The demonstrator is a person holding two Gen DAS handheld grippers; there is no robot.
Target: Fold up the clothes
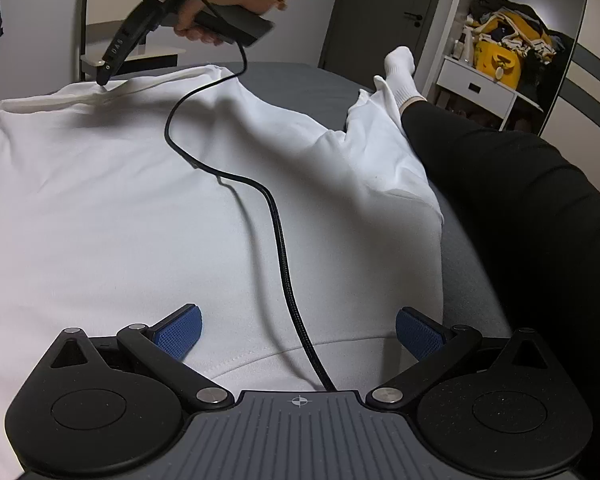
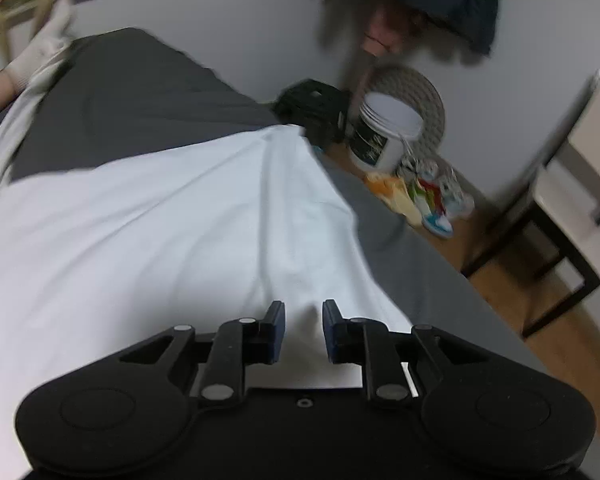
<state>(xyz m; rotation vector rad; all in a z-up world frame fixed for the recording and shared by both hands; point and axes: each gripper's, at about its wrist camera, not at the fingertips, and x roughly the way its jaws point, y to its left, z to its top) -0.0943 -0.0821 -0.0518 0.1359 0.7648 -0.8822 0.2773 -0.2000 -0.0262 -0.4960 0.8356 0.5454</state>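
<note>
Both grippers meet the white shirt (image 1: 120,208): left gripper (image 1: 298,334) splayed wide, right gripper (image 2: 303,330) pinching a fold

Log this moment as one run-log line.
stage: fold not begun | white garment: spread on grey bed | left hand-held gripper: open above hem | right hand-held gripper: pinching fabric at far edge | cable: across garment

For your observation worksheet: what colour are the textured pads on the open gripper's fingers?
Blue, on black arms; the textured pads show best in the left wrist view.

"DAS" on the right tongs (image 1: 104,74).
</note>
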